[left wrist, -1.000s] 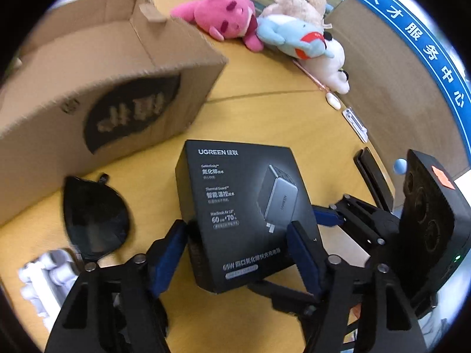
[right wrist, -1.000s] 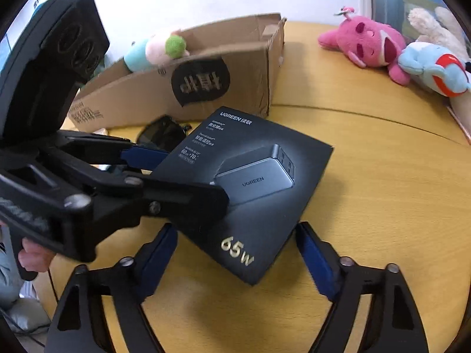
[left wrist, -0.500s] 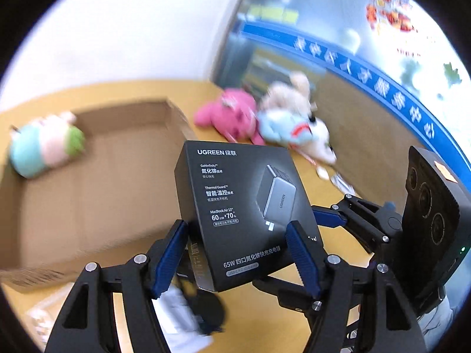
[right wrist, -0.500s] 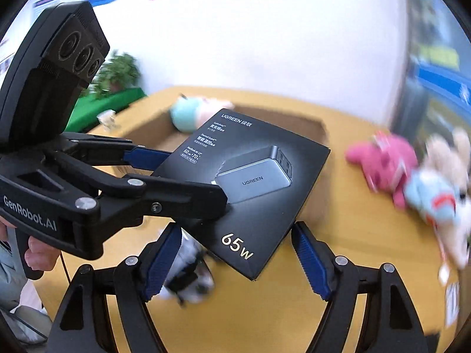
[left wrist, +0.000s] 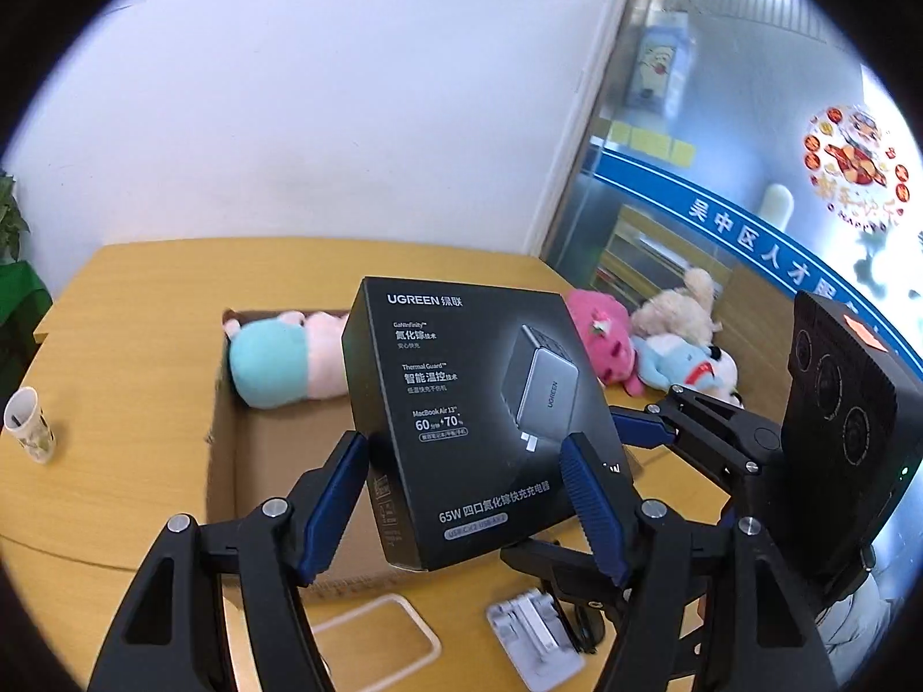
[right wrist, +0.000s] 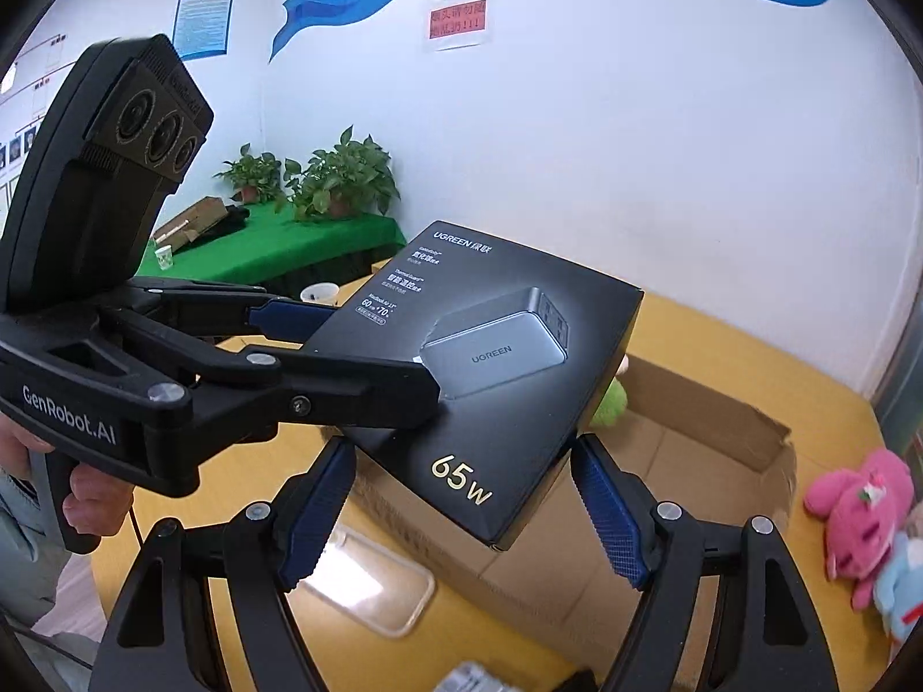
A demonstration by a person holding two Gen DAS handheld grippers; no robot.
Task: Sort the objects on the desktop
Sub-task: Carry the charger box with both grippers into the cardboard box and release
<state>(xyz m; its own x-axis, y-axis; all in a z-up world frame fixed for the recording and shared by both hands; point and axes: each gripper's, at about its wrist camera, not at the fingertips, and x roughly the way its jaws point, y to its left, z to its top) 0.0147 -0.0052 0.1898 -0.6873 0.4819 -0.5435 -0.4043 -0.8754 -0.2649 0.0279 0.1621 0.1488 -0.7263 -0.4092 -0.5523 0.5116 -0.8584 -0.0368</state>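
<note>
Lifted off the tabletop (left wrist: 144,346), the charger box (left wrist: 473,415) now hangs above the carton (left wrist: 277,461), clamped between both hand-held grippers, left (left wrist: 464,496) and right (right wrist: 461,496), ready for dropping in.

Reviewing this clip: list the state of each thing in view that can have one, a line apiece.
Charger box: off the table, gripped by both grippers above the cardboard box.
Left gripper: fingers closed on the charger box.
Right gripper: fingers closed on the charger box.
Cardboard box: open, plush toy inside.
Paper cup: upright.
</note>
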